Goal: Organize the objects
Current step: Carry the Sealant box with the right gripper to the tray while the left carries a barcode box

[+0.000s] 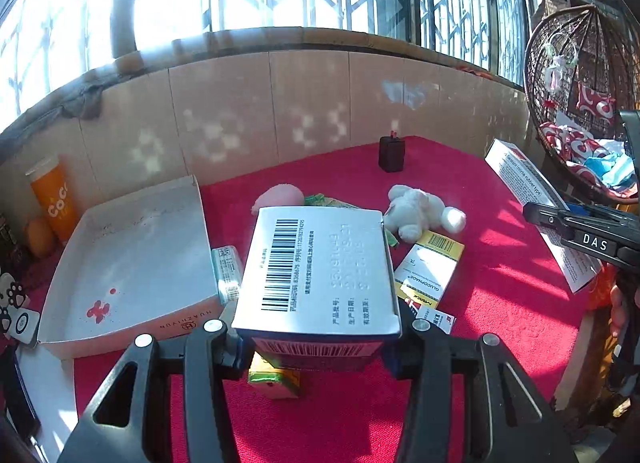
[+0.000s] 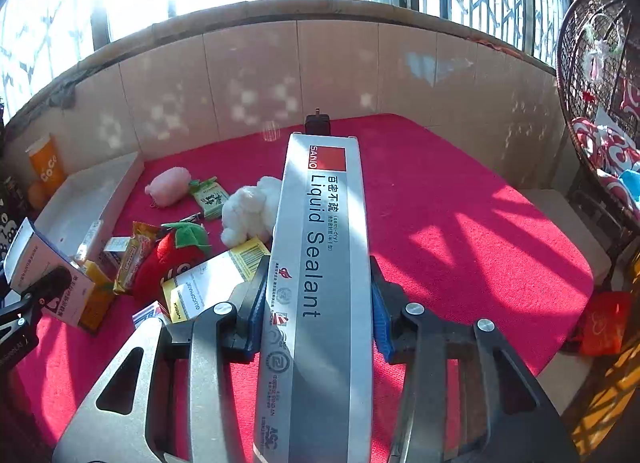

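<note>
Left claw [image 1: 318, 337]: closed on a white medicine box [image 1: 318, 275], barcode face up, pads pressing its near end on both sides; the box is lifted clear of the red surface [image 1: 500, 287]. Directly under the box, at 6 o'clock, a yellow-green packet [image 1: 274, 379] lies on the cloth.

Outward from the left claw: at 9 o'clock a small greenish pack [image 1: 228, 273] sits against the wall of an open white tray [image 1: 132, 247]. At 3 o'clock, a yellow-and-white Glucophage box [image 1: 430, 271] lies flat. At 1 o'clock, a white plush toy [image 1: 420, 211]; at 12 o'clock, a pink plush [image 1: 278, 197] peeking past the box edge. Further back, a black charger plug [image 1: 391, 153] stands upright near the far edge. Far at 10 o'clock, an orange cup [image 1: 54, 199] by the wall.

Right claw [image 2: 318, 311]: closed on a long grey Liquid Sealant box [image 2: 320, 263], blue pads clamped on its two long sides, box running away toward 12 o'clock, held above the surface. At 9 o'clock of it, a red strawberry plush [image 2: 176, 259] with snack packs beside; the left claw's box appears at the far 9 o'clock edge.
</note>
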`<action>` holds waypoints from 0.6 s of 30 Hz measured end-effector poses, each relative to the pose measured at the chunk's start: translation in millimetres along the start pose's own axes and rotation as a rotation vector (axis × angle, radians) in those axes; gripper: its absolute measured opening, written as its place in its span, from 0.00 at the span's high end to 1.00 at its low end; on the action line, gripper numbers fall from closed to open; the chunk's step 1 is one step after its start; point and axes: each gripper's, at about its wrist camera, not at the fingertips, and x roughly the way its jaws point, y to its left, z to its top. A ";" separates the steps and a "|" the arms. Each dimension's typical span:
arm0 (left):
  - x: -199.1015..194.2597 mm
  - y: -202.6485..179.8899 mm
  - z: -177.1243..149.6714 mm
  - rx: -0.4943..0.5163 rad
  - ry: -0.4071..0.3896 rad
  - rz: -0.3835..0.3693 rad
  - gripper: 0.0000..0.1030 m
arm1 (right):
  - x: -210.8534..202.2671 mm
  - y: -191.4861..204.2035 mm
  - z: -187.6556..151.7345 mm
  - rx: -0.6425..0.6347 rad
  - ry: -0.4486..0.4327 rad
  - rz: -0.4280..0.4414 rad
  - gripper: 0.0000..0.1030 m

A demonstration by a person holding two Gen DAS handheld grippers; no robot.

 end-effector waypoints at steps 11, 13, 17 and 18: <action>-14.6 34.1 3.9 -0.100 -0.018 0.123 0.52 | -20.3 41.8 18.3 -0.020 -0.095 0.121 0.59; -18.4 41.1 3.6 -0.127 -0.025 0.128 0.52 | -22.5 51.8 21.6 -0.031 -0.107 0.145 0.59; -25.9 50.9 4.8 -0.143 -0.048 0.185 0.52 | -27.5 69.3 29.6 -0.053 -0.129 0.185 0.59; -27.6 54.9 5.1 -0.151 -0.052 0.196 0.52 | -29.4 72.9 31.5 -0.057 -0.137 0.192 0.59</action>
